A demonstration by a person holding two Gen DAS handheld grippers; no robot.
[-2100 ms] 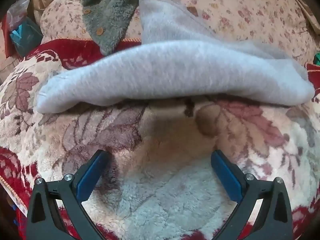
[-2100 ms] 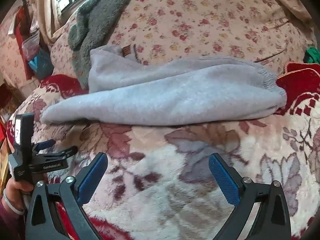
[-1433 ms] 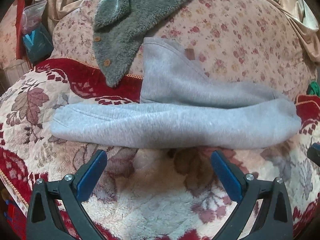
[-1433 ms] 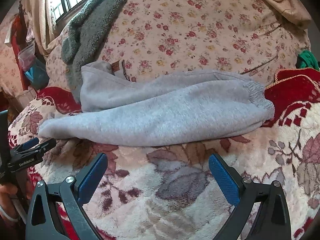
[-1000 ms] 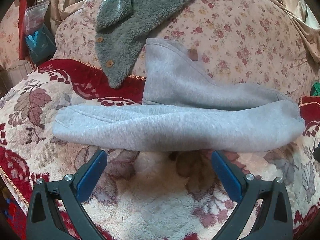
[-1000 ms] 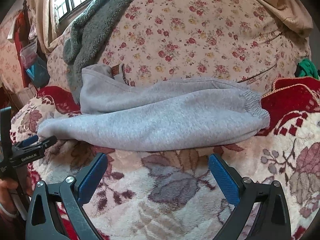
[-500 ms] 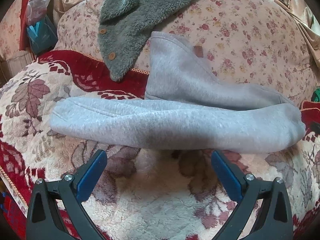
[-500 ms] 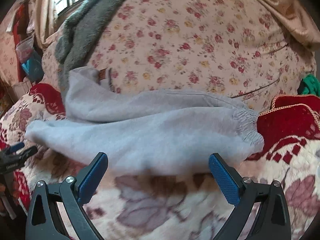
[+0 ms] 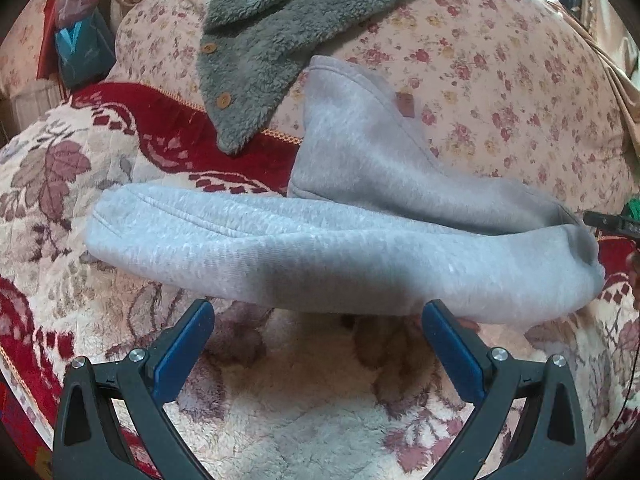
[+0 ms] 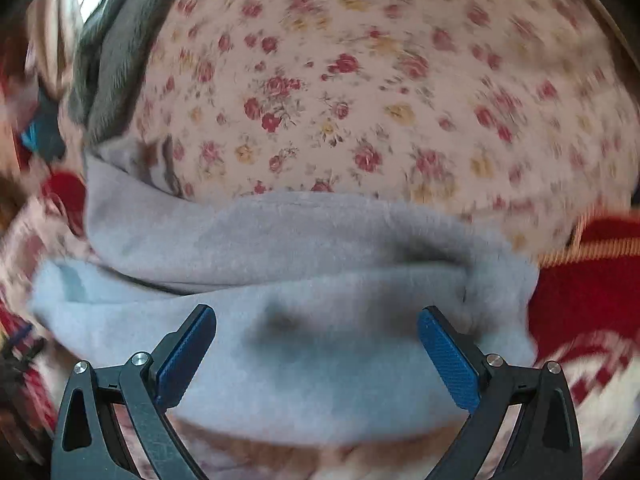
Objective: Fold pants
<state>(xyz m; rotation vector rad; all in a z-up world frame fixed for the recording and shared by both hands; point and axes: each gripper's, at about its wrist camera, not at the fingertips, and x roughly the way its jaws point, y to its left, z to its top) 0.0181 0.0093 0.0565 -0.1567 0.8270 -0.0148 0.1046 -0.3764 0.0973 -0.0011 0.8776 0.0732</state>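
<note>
Light grey sweatpants lie folded lengthwise across a plush leaf-patterned blanket, with the waist part leaning up against the floral sofa back. My left gripper is open and empty just in front of the pants' near edge. In the right wrist view, which is blurred, my right gripper is open with its blue pads over the pants, near the cuffed end. Nothing is held.
A dark grey fleece jacket with buttons drapes over the floral sofa back above the pants. A red blanket border runs behind. Bags stand at far left. The right gripper's tip shows at the right edge.
My right gripper has moved quickly forward and down onto the pants near the cuff end. My left gripper has come slightly closer to the near edge. Both stay open.
</note>
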